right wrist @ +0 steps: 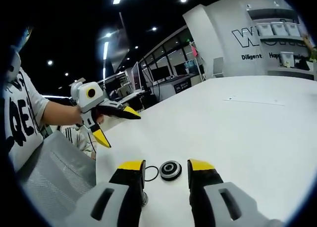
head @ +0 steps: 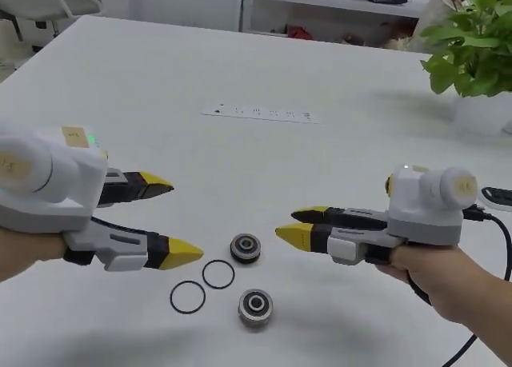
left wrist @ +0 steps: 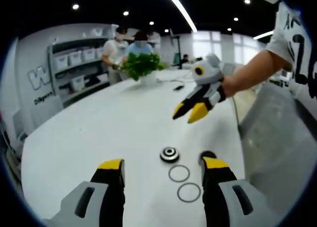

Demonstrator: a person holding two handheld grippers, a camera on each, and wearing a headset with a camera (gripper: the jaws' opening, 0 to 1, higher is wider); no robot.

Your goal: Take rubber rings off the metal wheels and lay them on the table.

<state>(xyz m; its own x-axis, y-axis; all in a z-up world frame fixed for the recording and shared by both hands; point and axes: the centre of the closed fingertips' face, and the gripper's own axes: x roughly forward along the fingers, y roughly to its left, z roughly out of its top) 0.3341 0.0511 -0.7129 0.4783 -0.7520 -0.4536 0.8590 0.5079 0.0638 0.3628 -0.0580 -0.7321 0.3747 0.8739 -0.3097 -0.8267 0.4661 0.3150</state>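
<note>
Both rings look off the wheels already, grippers hovering on either side

The left gripper (head: 174,220) is spread wide and the right gripper (head: 290,225) is parted a little, both holding nothing. Two rubber rings (head: 218,274) lie flat on the worktop (head: 320,167) at 7 o'clock from the far metal wheel (head: 245,248). The near wheel (head: 255,306) sits at its 6, probably just dropped where they came off.

A potted plant (head: 470,43) stands at the far right corner of the white tabletop (head: 160,71); shelves (left wrist: 74,68) with bins line the wall; ceiling lights (left wrist: 179,10) glow.
</note>
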